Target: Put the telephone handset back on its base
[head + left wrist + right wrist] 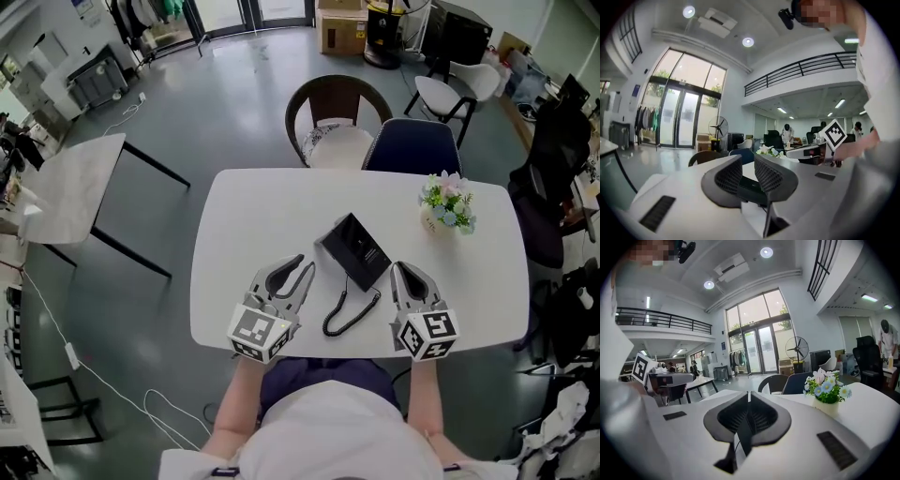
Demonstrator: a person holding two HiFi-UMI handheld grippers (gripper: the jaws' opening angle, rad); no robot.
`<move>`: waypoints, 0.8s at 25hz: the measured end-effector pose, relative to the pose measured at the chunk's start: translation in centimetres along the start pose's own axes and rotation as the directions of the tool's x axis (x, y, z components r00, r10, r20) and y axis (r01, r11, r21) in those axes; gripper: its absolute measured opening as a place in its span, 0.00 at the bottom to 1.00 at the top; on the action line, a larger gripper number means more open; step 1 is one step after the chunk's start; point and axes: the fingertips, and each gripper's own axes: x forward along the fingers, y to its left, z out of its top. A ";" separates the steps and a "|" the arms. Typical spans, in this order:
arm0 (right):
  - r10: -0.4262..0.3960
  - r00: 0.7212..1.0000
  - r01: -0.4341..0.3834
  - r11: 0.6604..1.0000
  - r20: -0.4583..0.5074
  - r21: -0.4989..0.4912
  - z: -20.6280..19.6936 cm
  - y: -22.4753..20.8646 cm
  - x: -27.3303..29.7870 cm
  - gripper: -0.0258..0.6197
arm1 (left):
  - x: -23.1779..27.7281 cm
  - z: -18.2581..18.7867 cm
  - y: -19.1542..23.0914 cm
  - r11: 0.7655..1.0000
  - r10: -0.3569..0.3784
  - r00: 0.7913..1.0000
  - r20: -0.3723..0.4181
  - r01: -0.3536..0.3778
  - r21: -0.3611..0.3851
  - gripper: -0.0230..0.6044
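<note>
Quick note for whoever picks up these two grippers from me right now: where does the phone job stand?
Left gripper: jaws slightly apart, nothing in them, left of the coiled cord.
Right gripper: shut, empty, right of the cord.
Handset: appears to lie on the base, mid-table, with the cord trailing toward the person.
Done: handset looks to be back on the base.
Left: confirm that it sits flush, which the head view cannot settle.
</note>
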 end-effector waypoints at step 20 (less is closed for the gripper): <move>-0.004 0.995 0.018 0.990 0.096 -0.143 2.6 0.9 -2.1 0.10 | -0.7 -0.7 -0.5 0.999 0.051 0.999 0.012 -0.051 0.012 0.06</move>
